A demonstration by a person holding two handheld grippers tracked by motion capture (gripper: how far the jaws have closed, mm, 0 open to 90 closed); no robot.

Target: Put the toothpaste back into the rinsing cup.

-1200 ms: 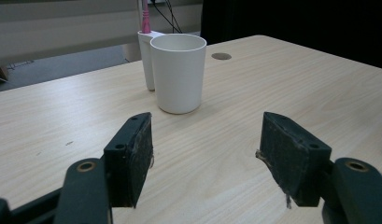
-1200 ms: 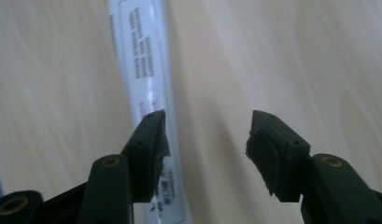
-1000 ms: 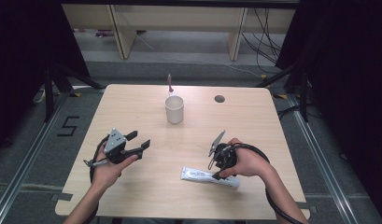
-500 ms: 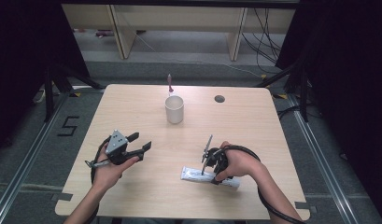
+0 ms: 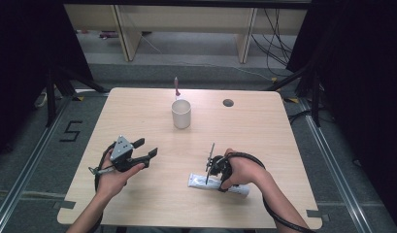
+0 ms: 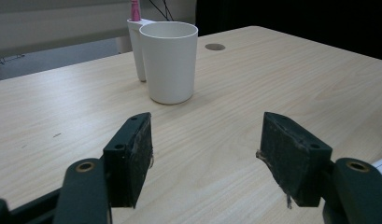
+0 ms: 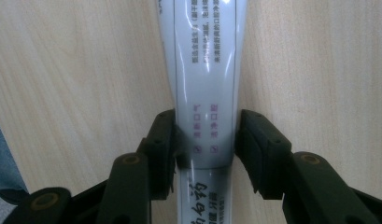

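Note:
A white toothpaste tube (image 5: 196,180) (image 7: 205,70) lies flat on the wooden table (image 5: 264,141) near the front right. My right gripper (image 5: 214,175) (image 7: 206,135) points straight down over it. Its jaws have just been closing and their pads now touch the tube's two sides near its lower end. My left gripper (image 5: 146,147) (image 6: 205,140) is held in a hand at the front left, a little above the table, open with nothing between its pads. It faces a white cup (image 5: 181,114) (image 6: 169,60) standing at the middle of the table.
Behind the cup stands a narrow white holder (image 6: 135,46) with a pink toothbrush (image 5: 176,86) (image 6: 134,9) in it. A round cable hole (image 5: 228,103) (image 6: 215,46) sits at the back right of the table. Bare wood lies between the two grippers.
My right gripper has come down and slightly forward onto the toothpaste tube, and its jaws have narrowed around it. The left gripper has kept still.

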